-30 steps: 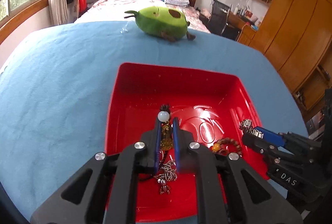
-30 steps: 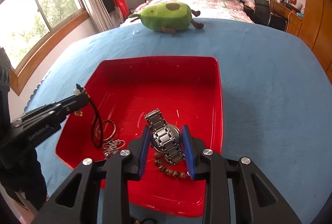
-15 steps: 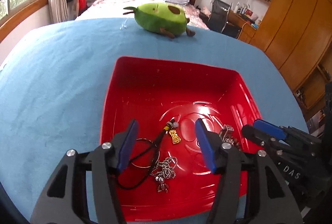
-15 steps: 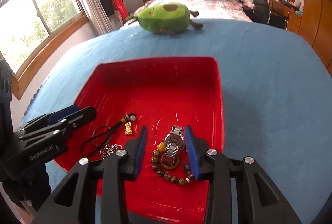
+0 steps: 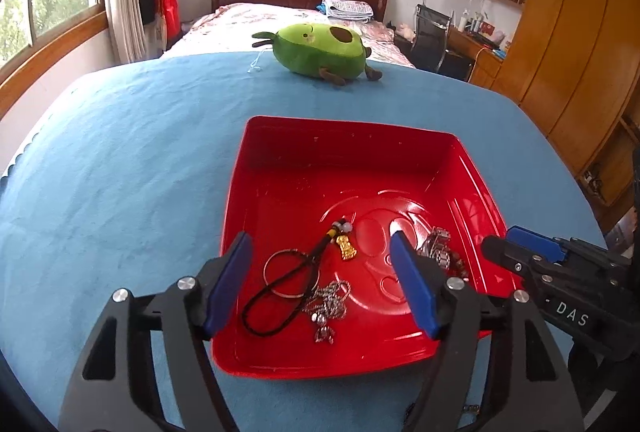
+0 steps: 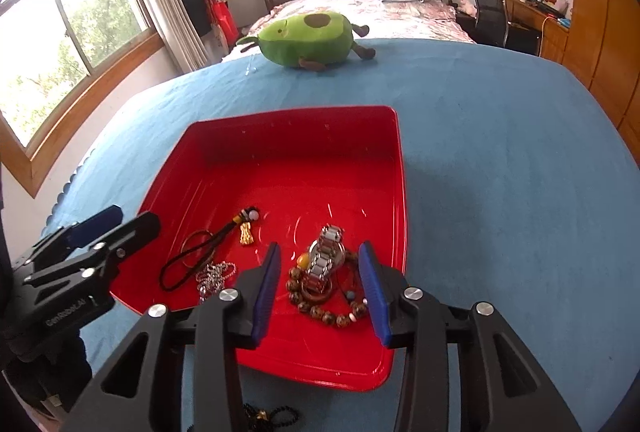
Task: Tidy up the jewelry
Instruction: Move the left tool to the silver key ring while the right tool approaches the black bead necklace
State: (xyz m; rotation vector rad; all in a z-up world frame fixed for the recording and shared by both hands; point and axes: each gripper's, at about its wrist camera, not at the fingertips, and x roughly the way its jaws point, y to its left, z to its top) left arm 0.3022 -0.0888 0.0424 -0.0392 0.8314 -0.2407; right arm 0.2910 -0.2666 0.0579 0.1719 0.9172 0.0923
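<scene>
A red tray (image 5: 344, 136) (image 6: 296, 120) sits on a blue cloth. In it lie a black cord necklace with a gold pendant (image 5: 346, 247) (image 6: 246, 232), a silver chain (image 5: 328, 306) (image 6: 212, 278), a steel watch (image 6: 326, 258) (image 5: 438, 248) and a brown bead bracelet (image 6: 332, 316). My left gripper (image 5: 320, 272) is open and empty above the tray's near left part. My right gripper (image 6: 320, 284) is open and empty above the watch and beads.
A green avocado plush (image 5: 320, 48) (image 6: 308, 40) lies at the cloth's far edge. A dark beaded string (image 6: 272, 414) lies on the cloth in front of the tray. A bed, a desk chair and wooden wardrobes stand beyond.
Both grippers opened and pulled back. The left let go of the cord necklace and the right let go of the watch; both now lie in the tray.
</scene>
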